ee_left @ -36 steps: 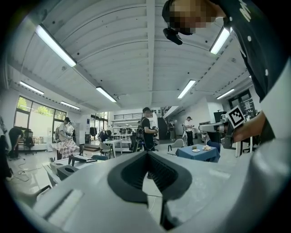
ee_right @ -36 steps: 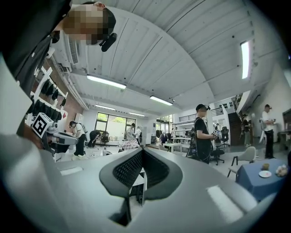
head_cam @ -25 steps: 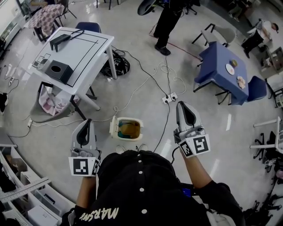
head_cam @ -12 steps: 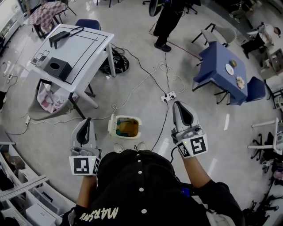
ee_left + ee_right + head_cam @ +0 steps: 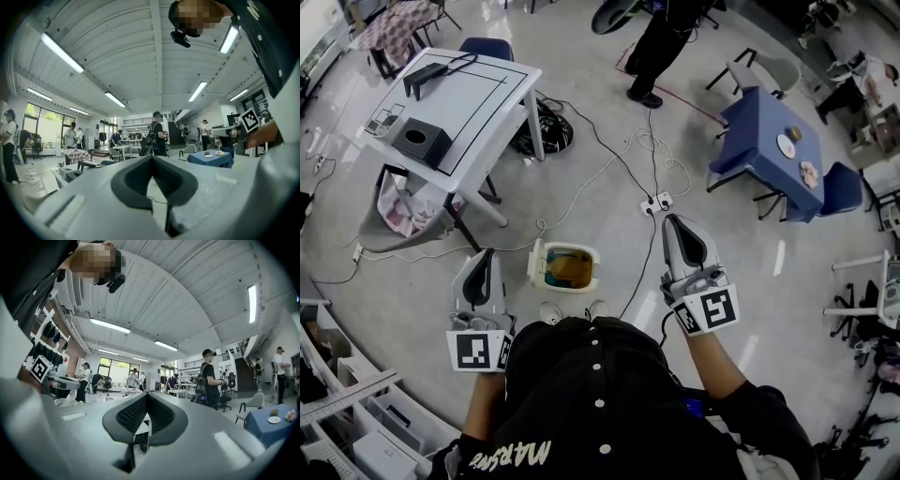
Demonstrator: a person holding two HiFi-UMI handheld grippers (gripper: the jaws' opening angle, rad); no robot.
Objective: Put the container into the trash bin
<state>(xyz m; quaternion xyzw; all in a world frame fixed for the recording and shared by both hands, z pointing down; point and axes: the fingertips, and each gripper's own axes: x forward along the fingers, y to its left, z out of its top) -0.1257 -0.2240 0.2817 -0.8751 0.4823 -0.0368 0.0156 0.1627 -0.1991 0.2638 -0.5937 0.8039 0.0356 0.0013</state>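
The trash bin (image 5: 581, 251) stands on the floor (image 5: 609, 178) in the head view, just ahead of the person's feet, with its pale lid (image 5: 536, 265) swung open toward the left. Something amber-brown (image 5: 569, 270) shows inside it; whether that is the container cannot be told. The bin lies between the two grippers and below them, touching neither. The left gripper (image 5: 485, 254) is held to the bin's left and the right gripper (image 5: 672, 221) further off to its right. Each gripper view shows its own jaws closed tip to tip with nothing between them: the left gripper (image 5: 151, 158) and the right gripper (image 5: 146, 394) are both empty and point out level across the room. A black cable (image 5: 642, 267) runs over the floor just right of the bin, up to a power strip (image 5: 657, 203). Well apart, at upper left, a white surface (image 5: 478, 94) carries a black box (image 5: 417, 141) near its left edge.
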